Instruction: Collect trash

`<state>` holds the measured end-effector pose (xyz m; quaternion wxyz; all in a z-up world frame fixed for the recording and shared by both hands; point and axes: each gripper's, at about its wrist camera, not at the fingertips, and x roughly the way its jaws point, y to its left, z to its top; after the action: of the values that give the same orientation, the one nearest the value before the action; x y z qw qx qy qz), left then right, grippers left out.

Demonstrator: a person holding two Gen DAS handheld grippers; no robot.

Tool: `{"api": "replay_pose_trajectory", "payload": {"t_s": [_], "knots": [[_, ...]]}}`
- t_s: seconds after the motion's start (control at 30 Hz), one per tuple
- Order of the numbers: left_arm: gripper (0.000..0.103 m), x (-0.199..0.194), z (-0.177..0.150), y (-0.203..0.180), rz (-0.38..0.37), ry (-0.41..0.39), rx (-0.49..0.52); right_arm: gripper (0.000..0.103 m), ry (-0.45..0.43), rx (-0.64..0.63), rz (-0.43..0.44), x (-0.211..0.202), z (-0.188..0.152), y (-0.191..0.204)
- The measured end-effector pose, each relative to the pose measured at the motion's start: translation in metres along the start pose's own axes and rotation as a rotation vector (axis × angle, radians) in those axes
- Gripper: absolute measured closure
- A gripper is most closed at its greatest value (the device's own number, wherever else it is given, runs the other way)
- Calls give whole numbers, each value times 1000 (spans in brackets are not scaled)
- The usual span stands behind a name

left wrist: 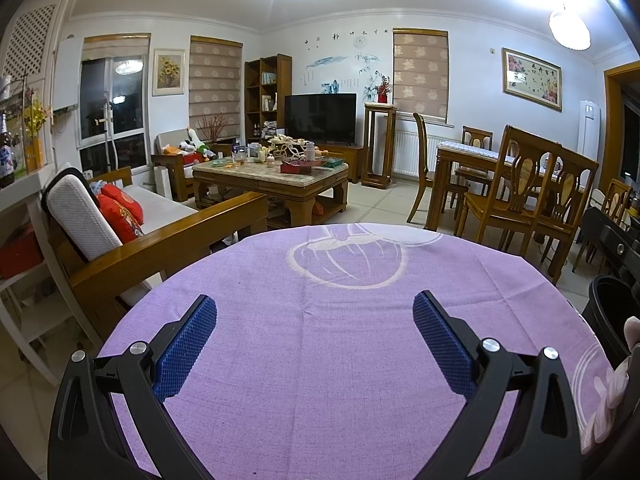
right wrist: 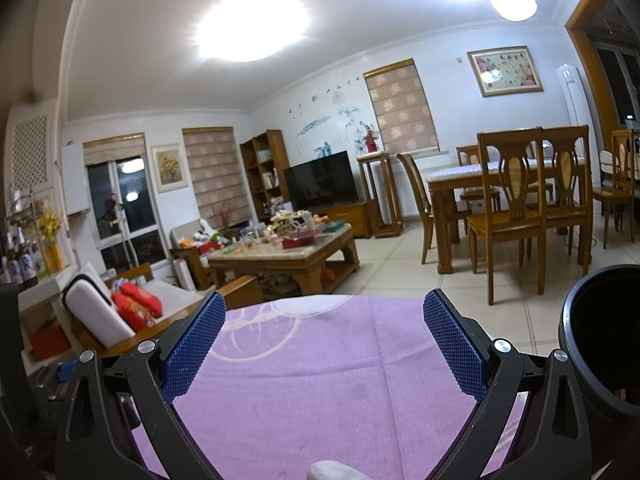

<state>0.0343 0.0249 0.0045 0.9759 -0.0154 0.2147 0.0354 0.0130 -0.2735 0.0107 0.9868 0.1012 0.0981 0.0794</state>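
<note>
A round table with a purple cloth lies under both grippers; it also shows in the right wrist view. My left gripper is open and empty above the cloth. My right gripper is open and empty near the table's far edge. A black bin stands at the table's right side, its mouth open; it shows at the right edge of the left wrist view. A small pale object sits at the bottom edge of the right wrist view. No trash shows on the cloth.
A wooden sofa with red cushions stands to the left. A cluttered coffee table and a TV are ahead. A dining table with chairs is to the right. A pale gloved hand is at the right edge.
</note>
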Motion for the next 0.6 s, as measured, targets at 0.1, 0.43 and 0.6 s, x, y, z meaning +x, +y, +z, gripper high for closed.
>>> {"api": "replay_pose_trajectory", "payload": {"t_s": [0.1,0.43,0.6], "knots": [[5,0,0,0,-1,0,1,5,0,0,0,0,0,0],[5,0,1,0,-1,0,1,5,-1,0,1,1,0,0],[5,0,0,1,-3,1,1,5,-1,1,1,1,-1,-1]]}}
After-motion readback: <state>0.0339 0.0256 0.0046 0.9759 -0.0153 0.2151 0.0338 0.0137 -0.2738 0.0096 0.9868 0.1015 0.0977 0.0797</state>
